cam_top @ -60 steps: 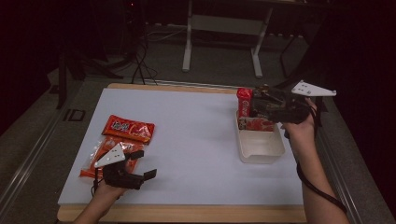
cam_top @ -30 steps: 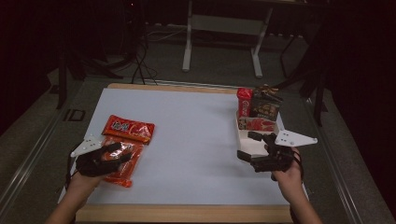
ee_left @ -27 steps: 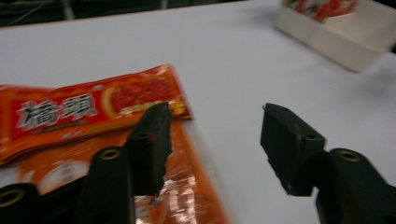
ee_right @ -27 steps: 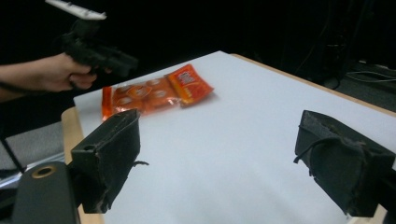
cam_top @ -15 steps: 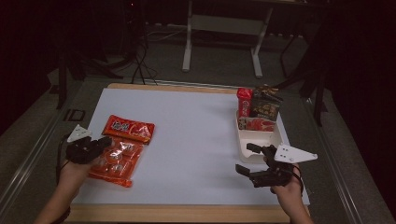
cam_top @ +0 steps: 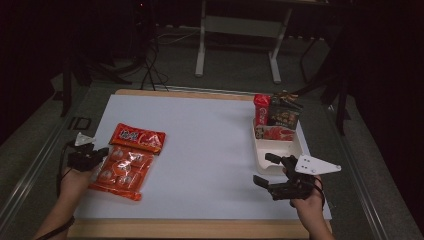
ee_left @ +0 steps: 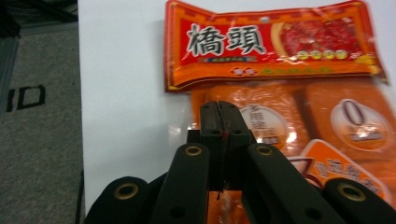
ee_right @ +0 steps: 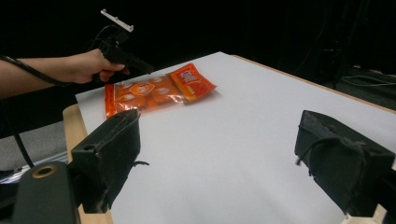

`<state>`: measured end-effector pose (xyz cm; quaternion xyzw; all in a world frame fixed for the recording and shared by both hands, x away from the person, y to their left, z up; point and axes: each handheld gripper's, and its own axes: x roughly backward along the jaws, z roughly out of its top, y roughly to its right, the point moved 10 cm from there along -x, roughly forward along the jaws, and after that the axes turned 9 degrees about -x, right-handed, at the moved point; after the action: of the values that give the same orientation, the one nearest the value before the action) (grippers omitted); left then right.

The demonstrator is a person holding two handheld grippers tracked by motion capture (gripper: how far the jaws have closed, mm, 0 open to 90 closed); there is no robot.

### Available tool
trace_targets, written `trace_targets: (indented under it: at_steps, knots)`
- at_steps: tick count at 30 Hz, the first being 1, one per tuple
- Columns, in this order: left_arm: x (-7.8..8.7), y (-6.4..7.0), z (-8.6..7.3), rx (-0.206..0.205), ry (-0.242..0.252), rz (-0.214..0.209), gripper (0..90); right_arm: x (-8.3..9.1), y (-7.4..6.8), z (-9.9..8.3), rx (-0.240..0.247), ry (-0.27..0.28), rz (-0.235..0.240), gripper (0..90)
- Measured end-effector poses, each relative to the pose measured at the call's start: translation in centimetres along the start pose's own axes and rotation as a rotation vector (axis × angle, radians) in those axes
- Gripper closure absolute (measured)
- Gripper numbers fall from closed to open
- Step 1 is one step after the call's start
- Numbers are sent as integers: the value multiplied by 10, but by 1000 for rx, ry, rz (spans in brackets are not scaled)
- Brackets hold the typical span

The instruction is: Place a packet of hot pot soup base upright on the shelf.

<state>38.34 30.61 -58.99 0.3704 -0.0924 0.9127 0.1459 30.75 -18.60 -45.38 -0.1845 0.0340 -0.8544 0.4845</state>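
Observation:
A red printed packet (cam_top: 137, 137) (ee_left: 275, 42) overlaps an orange bag of round snacks (cam_top: 120, 170) (ee_left: 327, 121) at the table's left. My left gripper (cam_top: 102, 151) (ee_left: 219, 112) is shut, its tips at the orange bag's left edge; I cannot tell whether they pinch the film. My right gripper (cam_top: 265, 170) (ee_right: 219, 154) stands open and empty near the front right, just in front of a white tray (cam_top: 295, 150). The right gripper view shows both packs, the red packet (ee_right: 190, 81) and the orange bag (ee_right: 140, 93), with the left gripper (ee_right: 147, 70) at the bag's far side.
The tray holds a red can (cam_top: 261, 110), a dark packet (cam_top: 284, 114) and a red-and-white packet (cam_top: 275, 132) at its far end. A white sheet (cam_top: 210, 150) covers the table. A metal frame (cam_top: 240, 25) and cables stand on the floor beyond.
My right gripper came back from over the tray to the front right, open. My left gripper moved from the bag's near end round to its left edge.

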Motion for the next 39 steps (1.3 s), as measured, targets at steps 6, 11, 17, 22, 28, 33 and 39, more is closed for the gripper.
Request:
trace_targets:
  at_steps: [6, 11, 17, 22, 28, 33, 39]
  knots:
    - [-11, 3, -4, -32, -57, 0, 900, -1, -1, 0, 0, -7, 8, 141]
    - [-16, 2, -4, -38, -78, 11, 900, -3, -1, -2, -1, -17, 10, 142]
    - [-18, 18, -2, -60, -89, -41, 900, -2, -2, -1, 0, -15, 15, 142]
    - [-21, 45, 4, -105, -89, -87, 900, -2, -4, 0, 3, -16, 17, 142]
    - [-21, 78, 8, -153, -85, -166, 900, -1, -2, -2, -2, -17, 18, 142]
    - [-21, 98, 11, -193, -84, -211, 900, -2, -4, -2, -2, -18, 22, 143]
    - [-10, 93, 7, -178, -66, -219, 900, -2, -5, -2, -2, -21, 23, 143]
